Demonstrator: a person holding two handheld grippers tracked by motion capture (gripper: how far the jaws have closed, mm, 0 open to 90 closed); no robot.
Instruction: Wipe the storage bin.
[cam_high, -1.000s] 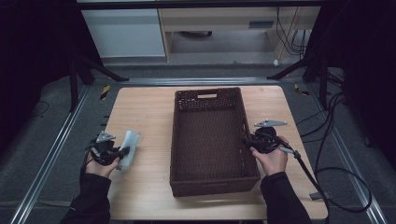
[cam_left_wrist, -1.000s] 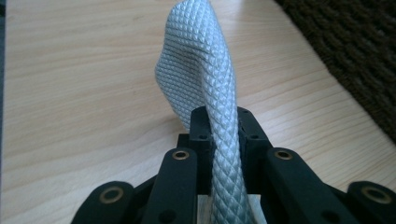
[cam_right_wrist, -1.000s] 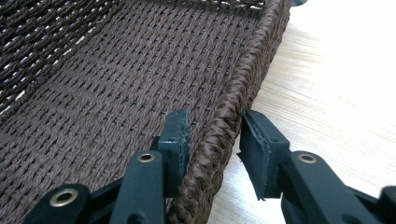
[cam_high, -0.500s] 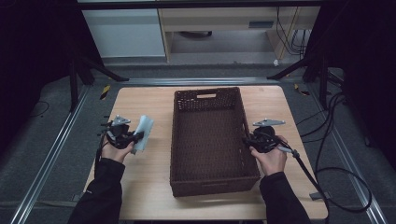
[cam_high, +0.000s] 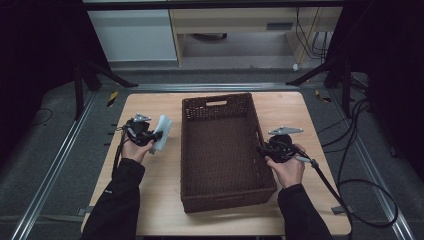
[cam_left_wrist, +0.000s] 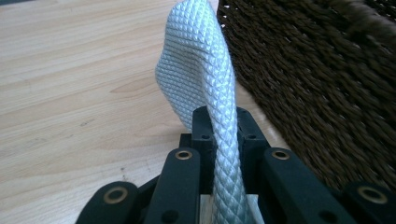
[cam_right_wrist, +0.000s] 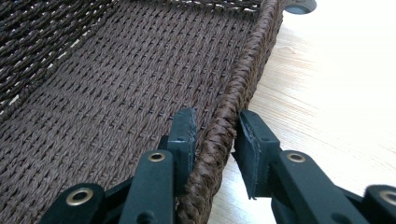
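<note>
White textured pouch (cam_high: 161, 132) hangs in the left hand-held gripper (cam_high: 150, 136) beside the basket (cam_high: 222, 195) in the high view, pinched edgewise (cam_left_wrist: 212, 102) up close, while the right hand-held gripper (cam_right_wrist: 215, 133) straddles the rim without clamping it, so lift it clear over the wall before releasing.

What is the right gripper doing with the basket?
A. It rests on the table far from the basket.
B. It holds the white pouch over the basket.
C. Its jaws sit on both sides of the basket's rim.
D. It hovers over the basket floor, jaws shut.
C: in the right gripper view, the right gripper has one jaw inside and one outside the rim of the basket.
</note>
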